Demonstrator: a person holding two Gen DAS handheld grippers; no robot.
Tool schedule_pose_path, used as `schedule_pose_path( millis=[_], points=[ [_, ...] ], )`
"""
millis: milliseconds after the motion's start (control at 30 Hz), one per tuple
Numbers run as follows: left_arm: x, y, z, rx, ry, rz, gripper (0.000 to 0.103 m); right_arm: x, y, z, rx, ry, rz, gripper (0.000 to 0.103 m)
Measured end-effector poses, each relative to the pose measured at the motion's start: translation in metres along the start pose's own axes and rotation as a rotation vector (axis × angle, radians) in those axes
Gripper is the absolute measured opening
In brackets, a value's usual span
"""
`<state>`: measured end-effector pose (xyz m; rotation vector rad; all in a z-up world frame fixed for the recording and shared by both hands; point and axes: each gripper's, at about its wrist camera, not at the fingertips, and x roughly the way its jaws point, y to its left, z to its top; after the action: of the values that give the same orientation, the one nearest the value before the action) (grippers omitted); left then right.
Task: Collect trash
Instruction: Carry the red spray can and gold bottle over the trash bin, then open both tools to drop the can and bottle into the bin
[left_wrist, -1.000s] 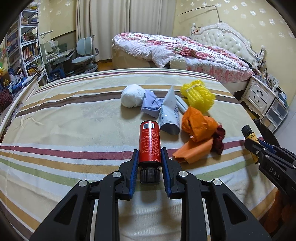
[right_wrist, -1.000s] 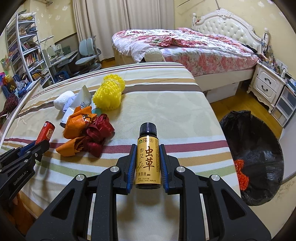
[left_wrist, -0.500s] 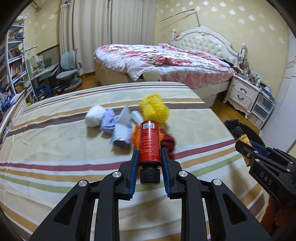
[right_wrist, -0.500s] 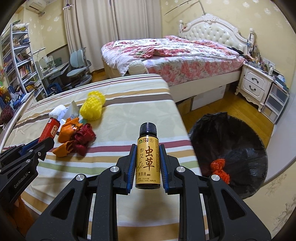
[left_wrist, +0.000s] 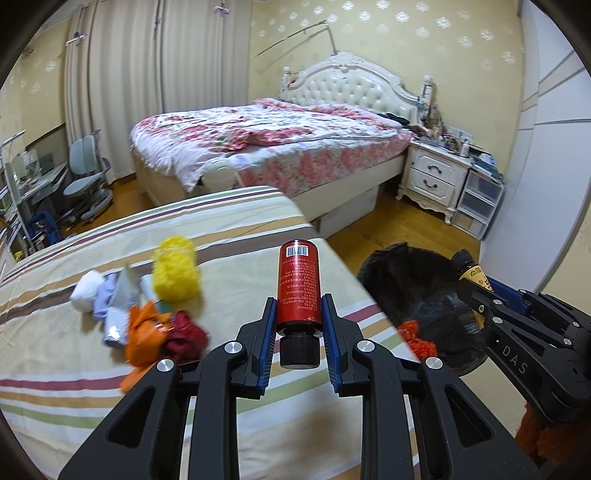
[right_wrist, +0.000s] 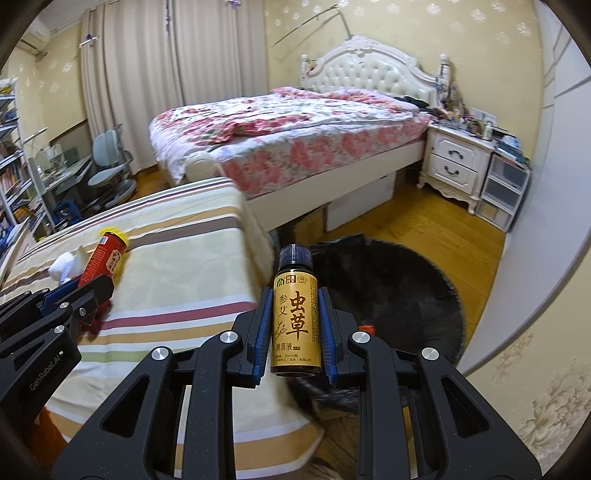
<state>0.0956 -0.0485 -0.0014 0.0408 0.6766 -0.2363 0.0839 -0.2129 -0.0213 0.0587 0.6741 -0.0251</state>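
Note:
My left gripper (left_wrist: 298, 314) is shut on a red bottle (left_wrist: 298, 286), cap toward me, held over the right edge of the striped table (left_wrist: 236, 266). My right gripper (right_wrist: 294, 317) is shut on a small brown bottle with a yellow label (right_wrist: 294, 317), held above the black-lined trash bin (right_wrist: 406, 295). The bin (left_wrist: 413, 291) holds orange trash (left_wrist: 417, 336). On the table lie a yellow sponge (left_wrist: 175, 269), orange and dark red wrappers (left_wrist: 159, 332), a grey pouch and a white wad (left_wrist: 86, 291). The left gripper with the red bottle also shows in the right wrist view (right_wrist: 103, 258).
A bed with a floral cover (left_wrist: 266, 140) stands behind the table. A white nightstand (left_wrist: 436, 173) and plastic drawers (left_wrist: 476, 203) are at the right wall. A desk chair (left_wrist: 85, 177) and shelves are at the far left. Wooden floor (right_wrist: 424, 225) surrounds the bin.
Both grippers have swung to the right with their bottles. The trash pile has slid to the left of the views, and the bin has come under the right gripper.

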Motion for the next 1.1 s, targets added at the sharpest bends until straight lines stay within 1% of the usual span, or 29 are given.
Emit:
schedule_pose_path(
  millis=[233,467,767,1100],
  points=[
    [0.022,-0.043,0.012,0.061,0.002,-0.063,0.025,0.011,-0.043,0.003,0.062,-0.003,-0.076,0.023],
    [0.049,-0.074,0.022,0.105,0.019,-0.086,0.025,0.021,-0.074,-0.002,0.105,0.007,-0.120,0.023],
    [0.081,-0.097,0.027,0.138,0.053,-0.082,0.025,0.037,-0.097,0.000,0.138,0.019,-0.153,0.023],
    [0.098,-0.111,0.027,0.162,0.075,-0.070,0.025,0.049,-0.107,0.000,0.159,0.029,-0.161,0.023]
  ],
)
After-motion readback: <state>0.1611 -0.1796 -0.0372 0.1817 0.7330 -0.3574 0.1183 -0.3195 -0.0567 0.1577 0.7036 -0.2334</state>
